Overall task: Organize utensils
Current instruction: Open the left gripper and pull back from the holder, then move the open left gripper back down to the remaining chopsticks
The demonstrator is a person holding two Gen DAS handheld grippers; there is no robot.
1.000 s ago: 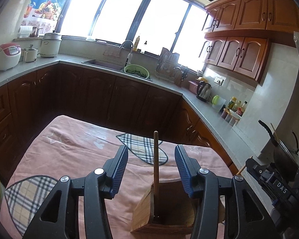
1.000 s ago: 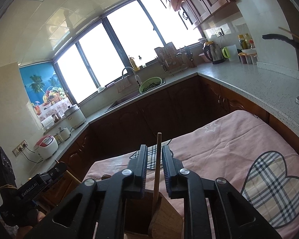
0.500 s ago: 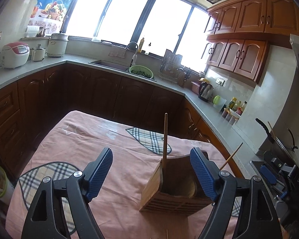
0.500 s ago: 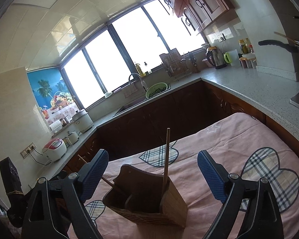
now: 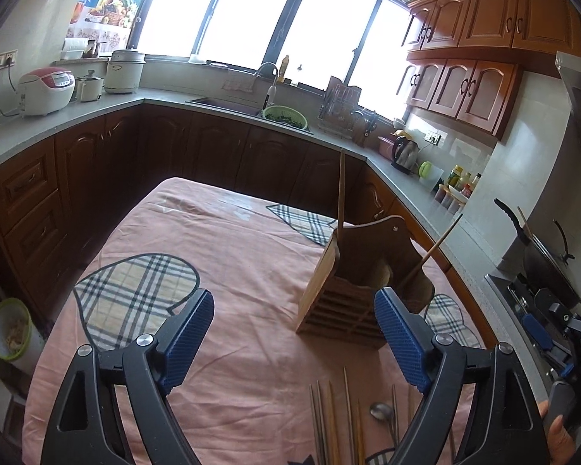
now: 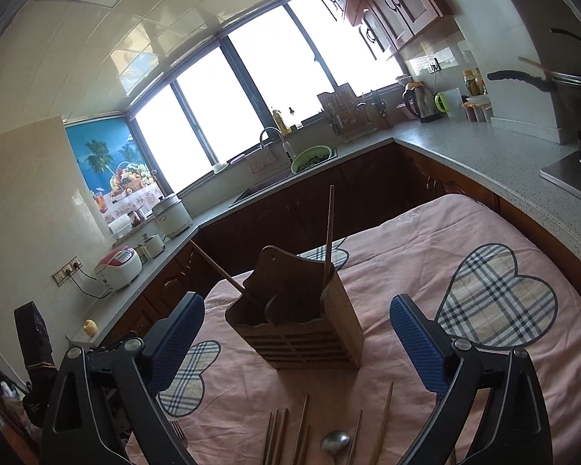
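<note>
A: Tongs, two, hand-held, black-framed with blue ribbed pads. Left gripper: jaws spread wide, nothing between them. Right gripper: likewise spread, likewise empty

B: Position of each?

A: Both hang above the near end of the pink tablecloth with plaid heart patches, aimed at the slatted wooden utensil holder with a tall curved back. Neither touches it. My reading: the wide stance suits a reach for the next loose piece

B: Holder contents?

A: Item one, a long wooden chopstick standing near upright, propped against a side wall. Item two, a second wooden stick leaning far outward, resting on the rim of the opposite side. Which compartment each occupies, I cannot tell. The holder stands upright mid-table, open top towards the cameras, presumably so pieces drop in from above

B: Outstanding stock?

A: Loose bundle of wooden and metal chopsticks lying flat just below the grippers, roughly parallel, plus one steel spoon, bowl up. A fork's tines show at the left edge of the right view. All lie near the holder but apart from it. Sorting barely begun, by my estimate
</note>
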